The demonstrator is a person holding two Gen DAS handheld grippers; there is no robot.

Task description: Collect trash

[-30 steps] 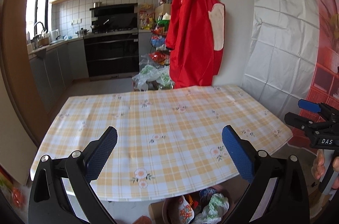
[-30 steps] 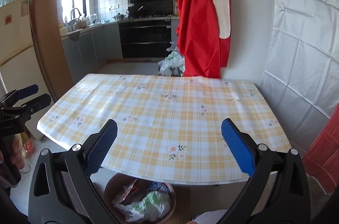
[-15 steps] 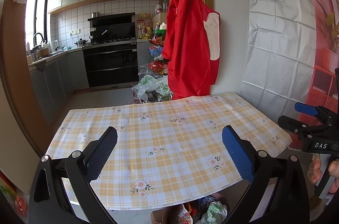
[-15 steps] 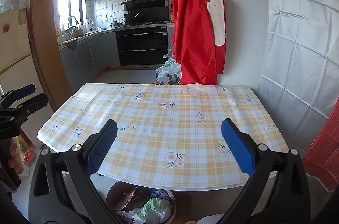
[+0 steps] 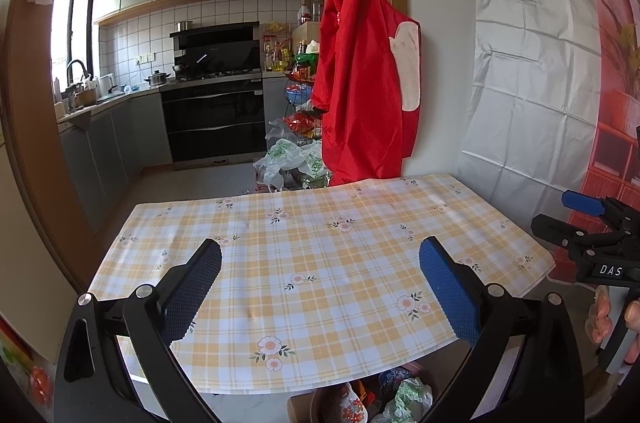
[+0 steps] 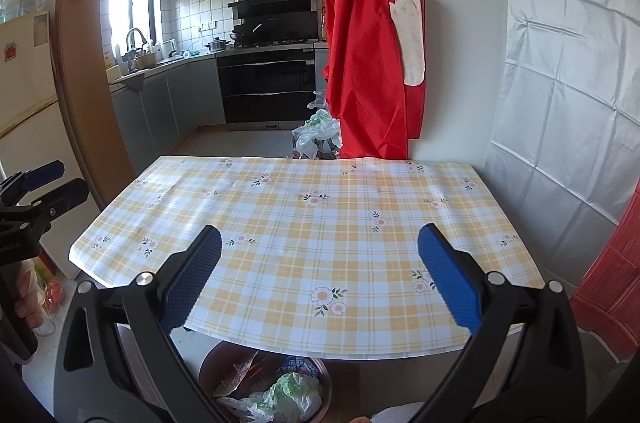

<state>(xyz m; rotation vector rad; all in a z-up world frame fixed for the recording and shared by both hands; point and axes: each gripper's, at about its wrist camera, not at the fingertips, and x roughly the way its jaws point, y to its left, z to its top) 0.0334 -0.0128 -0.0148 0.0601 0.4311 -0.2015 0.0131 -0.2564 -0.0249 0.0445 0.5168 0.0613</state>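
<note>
A table with a yellow checked flowered cloth (image 5: pixel 320 263) fills both views (image 6: pixel 320 223); I see nothing lying on it. A brown bin (image 6: pixel 208 369) stands on the floor under the table's near edge, holding wrappers and a crumpled plastic bag (image 6: pixel 288 393); it also shows in the left wrist view (image 5: pixel 312 403). My left gripper (image 5: pixel 320 283) is open and empty above the near edge. My right gripper (image 6: pixel 320 275) is open and empty too. Each gripper shows at the other view's side: the right one (image 5: pixel 580 223) and the left one (image 6: pixel 40 191).
A red apron (image 5: pixel 364 83) hangs on the wall past the far table edge. Plastic bags (image 5: pixel 288 163) and a wire rack stand on the floor behind the table. Kitchen counters and an oven (image 5: pixel 216 119) lie further back. A white sheet (image 6: pixel 560 83) covers the right wall.
Both grippers have drawn back and tilted up, so the table sits lower and farther in both views and more ceiling shows. Both stayed open and empty.
</note>
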